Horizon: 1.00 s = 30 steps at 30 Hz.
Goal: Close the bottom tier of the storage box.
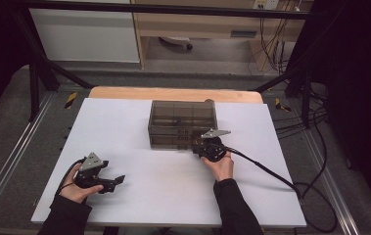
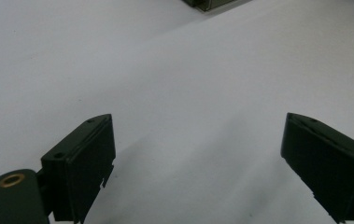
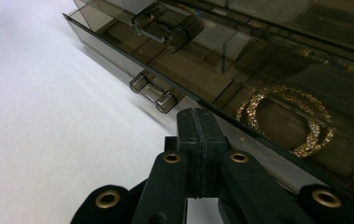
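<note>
A smoky see-through drawer box [image 1: 182, 116] stands at the middle of the white table [image 1: 139, 147]. My right gripper [image 1: 198, 147] is at the box's lower front, right of centre. In the right gripper view its jaws [image 3: 196, 122] are shut together with nothing between them, tips right at the lower drawer's front panel. That drawer's clear handle [image 3: 154, 92] lies just left of the tips, and a gold chain bracelet [image 3: 284, 119] shows through the panel inside. My left gripper [image 1: 117, 181] rests open near the table's front left, over bare table [image 2: 193, 140].
A second clear handle [image 3: 165, 25] sits on the upper drawer. The right gripper's cable [image 1: 271, 174] runs off the table's right side. A corner of the box [image 2: 207, 3] shows far ahead of the left jaws. Black frame posts flank the table.
</note>
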Tool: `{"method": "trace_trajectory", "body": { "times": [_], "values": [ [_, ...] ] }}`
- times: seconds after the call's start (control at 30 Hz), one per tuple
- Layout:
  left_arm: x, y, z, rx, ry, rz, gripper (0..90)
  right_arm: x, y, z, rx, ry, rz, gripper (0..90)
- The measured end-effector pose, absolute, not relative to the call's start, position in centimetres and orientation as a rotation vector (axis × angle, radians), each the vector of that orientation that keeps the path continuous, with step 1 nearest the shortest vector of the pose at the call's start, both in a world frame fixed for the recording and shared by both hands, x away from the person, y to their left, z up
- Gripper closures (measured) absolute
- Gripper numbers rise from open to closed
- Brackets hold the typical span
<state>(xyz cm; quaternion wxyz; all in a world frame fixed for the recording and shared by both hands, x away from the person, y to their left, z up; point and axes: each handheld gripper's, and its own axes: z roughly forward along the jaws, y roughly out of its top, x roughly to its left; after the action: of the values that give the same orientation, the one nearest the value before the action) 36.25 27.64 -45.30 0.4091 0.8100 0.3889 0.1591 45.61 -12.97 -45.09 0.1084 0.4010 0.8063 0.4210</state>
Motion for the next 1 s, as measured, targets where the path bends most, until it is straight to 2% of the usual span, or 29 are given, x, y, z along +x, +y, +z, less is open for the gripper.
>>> {"method": "trace_trajectory", "body": {
  "times": [1.0],
  "values": [
    [36.2, 27.6, -45.3, 2.04, 0.978, 0.403, 9.7, 46.8, -12.9, -45.1, 1.196, 2.337, 1.227, 90.0]
  ]
}}
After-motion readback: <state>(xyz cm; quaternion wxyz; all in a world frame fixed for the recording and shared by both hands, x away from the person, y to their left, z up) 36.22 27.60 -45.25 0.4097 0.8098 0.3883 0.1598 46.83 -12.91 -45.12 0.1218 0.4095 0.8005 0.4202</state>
